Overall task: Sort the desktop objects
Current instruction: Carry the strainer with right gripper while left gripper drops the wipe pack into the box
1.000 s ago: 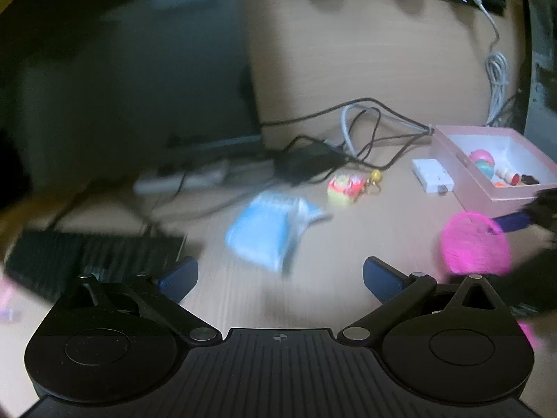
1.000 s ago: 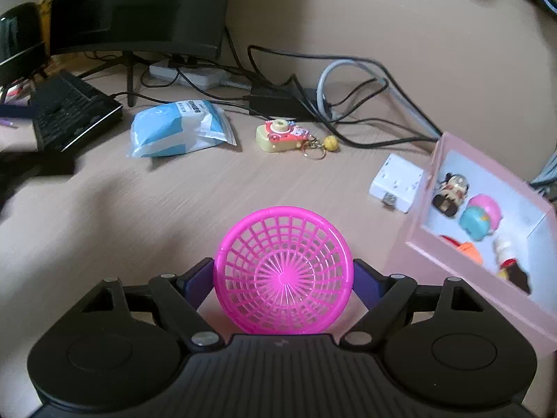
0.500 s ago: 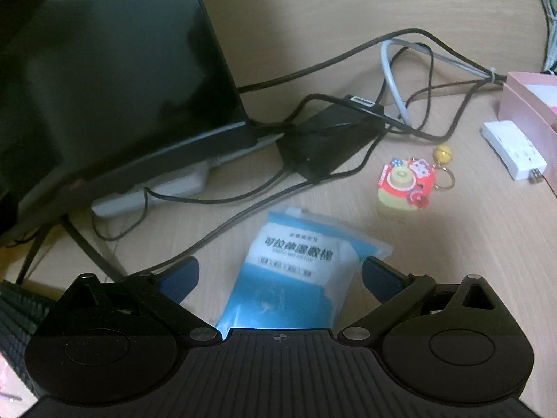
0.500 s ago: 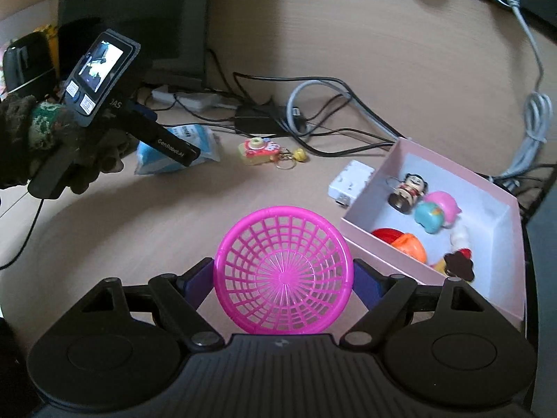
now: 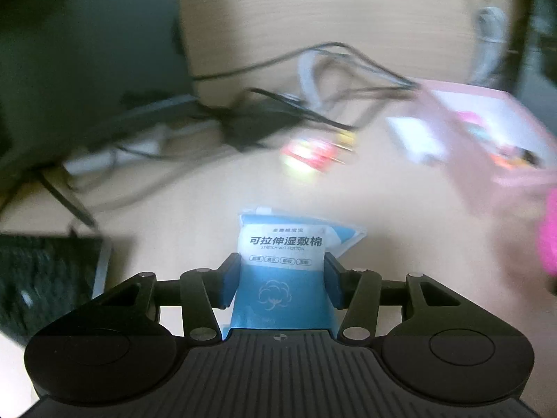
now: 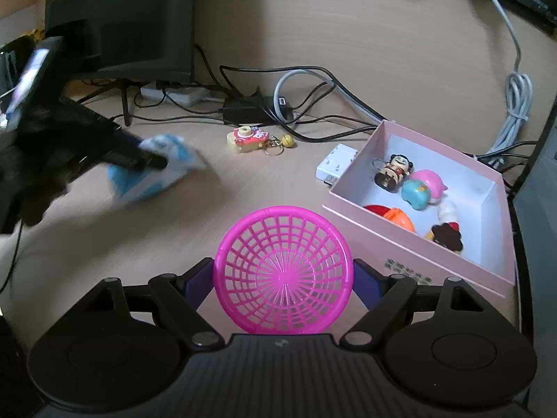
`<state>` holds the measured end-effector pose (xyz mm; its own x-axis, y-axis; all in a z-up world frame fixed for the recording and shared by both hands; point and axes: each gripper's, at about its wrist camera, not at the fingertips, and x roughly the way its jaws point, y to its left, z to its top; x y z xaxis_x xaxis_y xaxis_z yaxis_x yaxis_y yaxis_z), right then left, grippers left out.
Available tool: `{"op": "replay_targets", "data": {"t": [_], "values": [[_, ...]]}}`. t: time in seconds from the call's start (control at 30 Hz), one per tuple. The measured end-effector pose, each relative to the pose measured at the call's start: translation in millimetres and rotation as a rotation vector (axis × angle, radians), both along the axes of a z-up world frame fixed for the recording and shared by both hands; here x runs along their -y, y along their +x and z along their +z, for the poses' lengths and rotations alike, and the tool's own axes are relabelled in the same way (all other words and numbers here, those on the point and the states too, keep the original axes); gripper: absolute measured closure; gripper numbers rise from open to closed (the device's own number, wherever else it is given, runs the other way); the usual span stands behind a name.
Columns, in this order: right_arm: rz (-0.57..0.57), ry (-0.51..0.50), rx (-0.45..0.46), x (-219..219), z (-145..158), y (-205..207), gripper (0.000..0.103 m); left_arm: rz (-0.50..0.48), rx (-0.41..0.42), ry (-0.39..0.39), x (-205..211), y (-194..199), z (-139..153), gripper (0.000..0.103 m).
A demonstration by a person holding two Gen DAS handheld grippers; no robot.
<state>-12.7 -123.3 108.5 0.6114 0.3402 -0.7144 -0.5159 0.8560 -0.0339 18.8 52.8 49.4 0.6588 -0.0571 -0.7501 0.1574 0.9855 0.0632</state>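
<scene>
A blue and white wet-cotton packet [image 5: 283,240] stands between the fingers of my left gripper [image 5: 282,263]. The jaws are closing and both blue pads press its sides. In the right wrist view the same packet [image 6: 167,170] is blurred at the left gripper's [image 6: 153,163] tip, just above the desk. My right gripper [image 6: 282,270] is shut on a round pink mesh basket [image 6: 282,244], held upright beside the pink box [image 6: 400,240]. Several small toys lie inside that box. A yellow and pink camera keychain [image 6: 245,136] lies on the desk.
A monitor [image 6: 122,24] stands at the back left with a power strip, a black power brick [image 6: 250,111] and tangled cables behind the keychain. A white adapter [image 6: 336,162] lies against the box. A keyboard [image 5: 41,271] sits left. A coiled white cable [image 6: 515,111] hangs right.
My left gripper came in over the blue packet, narrowed its jaws onto it and now carries it, with the view swinging right. The right gripper drew back a little with the basket.
</scene>
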Motion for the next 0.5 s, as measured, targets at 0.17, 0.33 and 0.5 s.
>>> {"op": "replay_targets", "data": {"t": [0.17,0.33,0.5], "values": [[0.000,-0.008,0.034,13,14,-21,0.019,-0.101,-0.032,-0.057,33,-52,6,0.049],[-0.046,0.017,0.147,42,66,-32,0.019,-0.174,0.098,-0.075,59,-68,51,0.049],[-0.138,0.051,0.268,76,124,-26,0.019,-0.238,0.247,-0.089,94,-46,97,0.049]]}}
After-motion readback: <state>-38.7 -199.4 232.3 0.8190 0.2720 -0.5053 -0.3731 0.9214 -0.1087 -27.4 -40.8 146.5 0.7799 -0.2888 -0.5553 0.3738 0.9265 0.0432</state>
